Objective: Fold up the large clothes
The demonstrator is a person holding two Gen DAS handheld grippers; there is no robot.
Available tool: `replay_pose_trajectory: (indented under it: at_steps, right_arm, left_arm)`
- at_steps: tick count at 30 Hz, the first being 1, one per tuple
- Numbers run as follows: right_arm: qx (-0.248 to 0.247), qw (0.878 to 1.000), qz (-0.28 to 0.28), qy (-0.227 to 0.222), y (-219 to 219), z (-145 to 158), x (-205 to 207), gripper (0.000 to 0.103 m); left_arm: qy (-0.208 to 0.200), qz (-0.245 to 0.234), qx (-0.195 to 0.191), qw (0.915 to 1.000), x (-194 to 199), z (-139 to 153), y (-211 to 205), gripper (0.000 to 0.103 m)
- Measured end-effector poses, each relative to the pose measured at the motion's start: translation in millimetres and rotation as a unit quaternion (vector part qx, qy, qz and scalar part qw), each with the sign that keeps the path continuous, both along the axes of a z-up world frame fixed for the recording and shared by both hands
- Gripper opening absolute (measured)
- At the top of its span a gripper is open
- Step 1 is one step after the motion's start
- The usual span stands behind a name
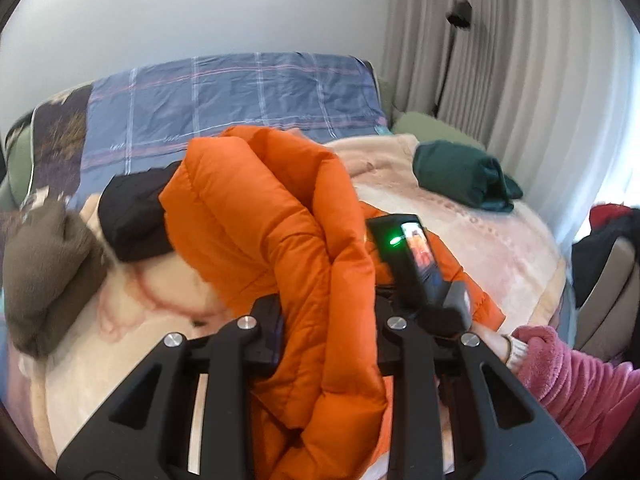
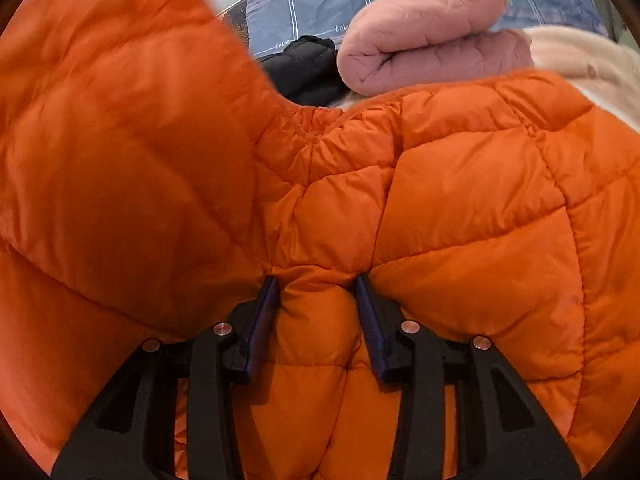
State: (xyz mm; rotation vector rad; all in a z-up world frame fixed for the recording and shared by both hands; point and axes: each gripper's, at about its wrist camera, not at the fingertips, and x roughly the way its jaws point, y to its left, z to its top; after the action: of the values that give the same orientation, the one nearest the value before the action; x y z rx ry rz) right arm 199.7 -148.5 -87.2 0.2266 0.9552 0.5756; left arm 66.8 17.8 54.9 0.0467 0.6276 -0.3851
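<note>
An orange quilted puffer jacket (image 1: 256,216) lies bunched on the pale pink blanket (image 1: 500,256) of a bed. My left gripper (image 1: 328,328) is shut on a thick fold of the jacket and holds it raised above the bed. The jacket fills the right wrist view (image 2: 460,200). My right gripper (image 2: 316,292) is shut on a padded fold of it, with the fingers (image 2: 266,312) pressed into the fabric on each side. The right gripper's camera body (image 1: 416,264) shows in the left wrist view, low beside the jacket.
A black garment (image 1: 132,216), a brown fleece (image 1: 44,272) and a folded dark green garment (image 1: 464,176) lie on the bed. A rolled pink blanket (image 2: 432,40) lies behind the jacket. A blue plaid cover (image 1: 240,96) lies at the far side. Curtains (image 1: 520,60) hang on the right.
</note>
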Motion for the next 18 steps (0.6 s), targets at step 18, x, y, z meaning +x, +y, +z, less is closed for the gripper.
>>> replay_pose_trajectory:
  at_steps: [18]
  right_arm:
    - [0.139,0.984,-0.109,0.03,-160,-26,-64,0.038]
  left_arm:
    - [0.01,-0.053,0.092,0.9943,31,-16,-128,0.033]
